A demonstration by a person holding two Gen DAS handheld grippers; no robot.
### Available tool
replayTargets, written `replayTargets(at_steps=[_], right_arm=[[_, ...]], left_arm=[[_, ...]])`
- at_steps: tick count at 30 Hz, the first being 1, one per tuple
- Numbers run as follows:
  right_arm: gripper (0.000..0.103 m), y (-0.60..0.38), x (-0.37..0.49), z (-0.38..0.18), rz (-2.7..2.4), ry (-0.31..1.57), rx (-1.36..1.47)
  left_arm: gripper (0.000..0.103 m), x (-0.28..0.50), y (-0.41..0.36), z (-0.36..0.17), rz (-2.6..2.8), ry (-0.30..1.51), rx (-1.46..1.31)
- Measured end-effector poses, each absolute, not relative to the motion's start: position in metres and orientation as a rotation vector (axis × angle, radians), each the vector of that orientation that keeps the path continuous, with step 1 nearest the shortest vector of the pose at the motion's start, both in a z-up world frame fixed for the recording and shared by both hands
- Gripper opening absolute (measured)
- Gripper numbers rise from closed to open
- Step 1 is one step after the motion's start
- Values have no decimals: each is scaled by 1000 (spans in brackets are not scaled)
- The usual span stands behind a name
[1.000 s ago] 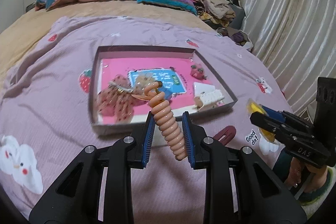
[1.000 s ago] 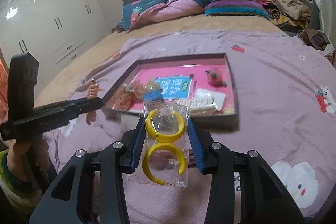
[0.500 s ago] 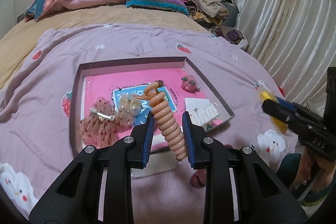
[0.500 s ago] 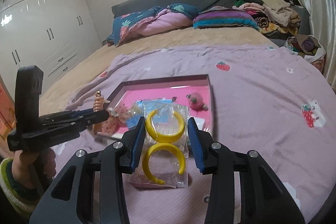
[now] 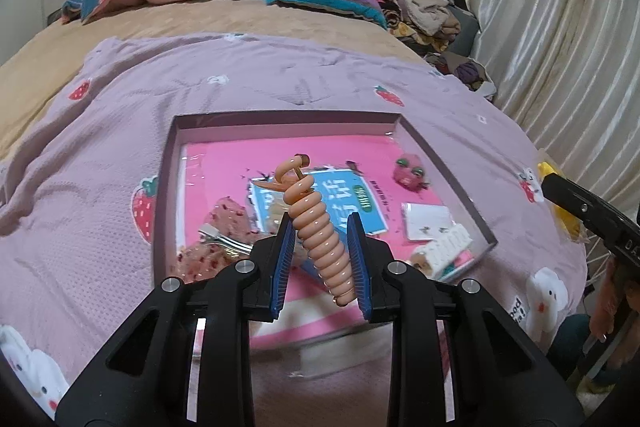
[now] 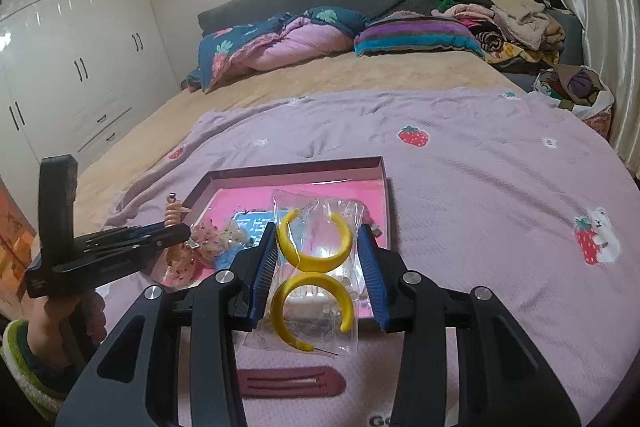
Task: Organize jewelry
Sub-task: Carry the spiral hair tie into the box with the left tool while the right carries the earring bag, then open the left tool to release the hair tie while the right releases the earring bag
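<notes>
My left claw [image 5: 320,259] is clamped on a peach coiled hair tie [image 5: 318,239], which stands tilted between the blue pads above the near part of the pink-lined tray [image 5: 168,187]. My right claw [image 6: 320,267] pinches a clear bag [image 6: 312,279] holding two yellow hoop earrings [image 6: 314,241], held over the tray's near right corner. Inside the tray lie a blue card [image 5: 352,203], a reddish bow clip [image 5: 218,239], a small pink strawberry charm [image 5: 410,169] and a white earring card [image 5: 430,227]. The tray sits on a lilac blanket [image 6: 480,179] with strawberry prints, spread on the bed. A dark red hair clip [image 6: 290,381] lies on the blanket just below my right claw.
</notes>
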State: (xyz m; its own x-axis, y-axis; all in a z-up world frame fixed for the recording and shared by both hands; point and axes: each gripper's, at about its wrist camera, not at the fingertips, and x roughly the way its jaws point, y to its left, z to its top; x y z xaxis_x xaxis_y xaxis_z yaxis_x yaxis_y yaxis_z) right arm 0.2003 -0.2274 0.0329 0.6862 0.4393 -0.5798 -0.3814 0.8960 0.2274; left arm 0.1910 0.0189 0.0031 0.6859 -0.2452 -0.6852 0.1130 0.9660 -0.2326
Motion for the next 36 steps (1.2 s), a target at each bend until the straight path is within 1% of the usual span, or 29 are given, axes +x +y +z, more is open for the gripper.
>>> replayTargets(at_steps=[4,10,14,17,19,20,21,23,24,25,26,27,29,30,33,34,36], right_arm=[[39,-213,219,23,454,697,63],[39,-187,255,-10,423,777,11],[40,-179,264,-27,414,809,3],[44,-179,262,-31,414,807,9],[50,-181,260,-31,413,800,11],[55,-183,258,-29,408,794,8],[59,-185,255,-26,407,784,9],[62,-189,250,-20,408,764,20],[66,-191,247,-16,407,753,22],[69,-194,243,-11,405,738,26],[75,-198,237,-5,400,719,36],[79,-201,232,1,398,699,47],[82,-209,222,13,400,663,64],[86,-212,217,19,397,645,69],[93,-222,203,34,395,606,84],[94,-226,197,40,396,593,89],[96,-230,187,47,401,576,91]], left_arm=[[19,198,26,-6,-191,814,-187],[19,204,30,-23,-180,855,-194],[19,205,30,-30,-176,872,-194],[19,206,31,-31,-175,875,-198],[19,205,31,-31,-173,874,-196],[19,205,31,-30,-173,874,-198],[19,204,31,-29,-173,872,-200],[19,202,32,-27,-171,865,-202],[20,201,33,-26,-171,861,-205],[22,198,34,-22,-172,853,-211],[27,195,35,-18,-173,842,-215],[32,192,36,-14,-173,832,-216],[50,184,37,-2,-164,799,-217],[53,180,38,4,-161,784,-218],[67,169,41,19,-147,743,-221],[76,165,41,24,-139,729,-218],[83,157,41,33,-123,703,-215]])
